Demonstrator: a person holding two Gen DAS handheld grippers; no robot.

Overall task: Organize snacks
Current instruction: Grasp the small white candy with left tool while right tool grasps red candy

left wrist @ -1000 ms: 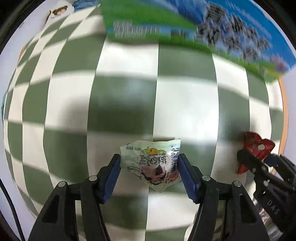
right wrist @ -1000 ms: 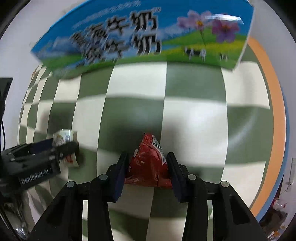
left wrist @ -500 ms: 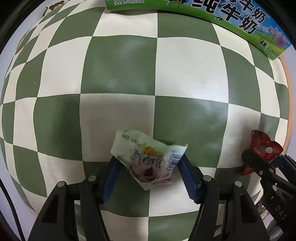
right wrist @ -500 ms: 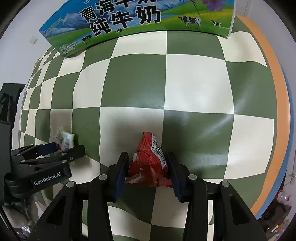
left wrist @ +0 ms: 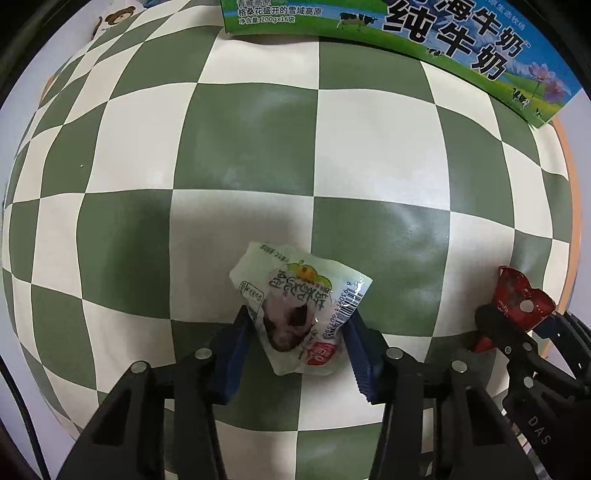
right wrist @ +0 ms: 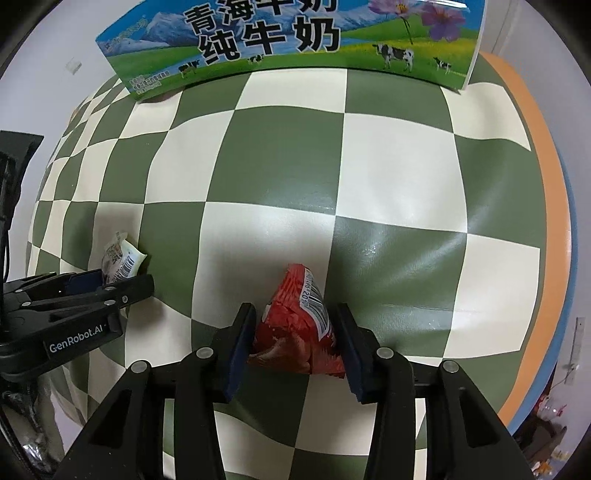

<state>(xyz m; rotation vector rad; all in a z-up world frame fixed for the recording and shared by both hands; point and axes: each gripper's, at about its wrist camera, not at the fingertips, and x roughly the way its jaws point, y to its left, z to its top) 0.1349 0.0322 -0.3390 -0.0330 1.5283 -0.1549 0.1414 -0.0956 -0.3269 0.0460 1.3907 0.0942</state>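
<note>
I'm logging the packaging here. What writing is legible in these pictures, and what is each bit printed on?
"青海牛奶 纯牛奶": milk carton.
"格桑花盛开的雪域高原" and "净含量:200gx16袋": same carton.
"GenRobot.AI": left hand-held gripper.
"DAS": right hand-held gripper.
White snack packet: print and barcode digits too distorted to read.
Red snack packet: barcode digits unreadable.

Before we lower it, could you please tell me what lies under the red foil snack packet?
Under the red foil snack packet, held in the right gripper, lies the green-and-cream checkered tablecloth; the patch directly beneath is hidden.

Left gripper point(left wrist: 297, 332) and right gripper point(right wrist: 295, 328) level, side by side, jaws clamped.
</note>
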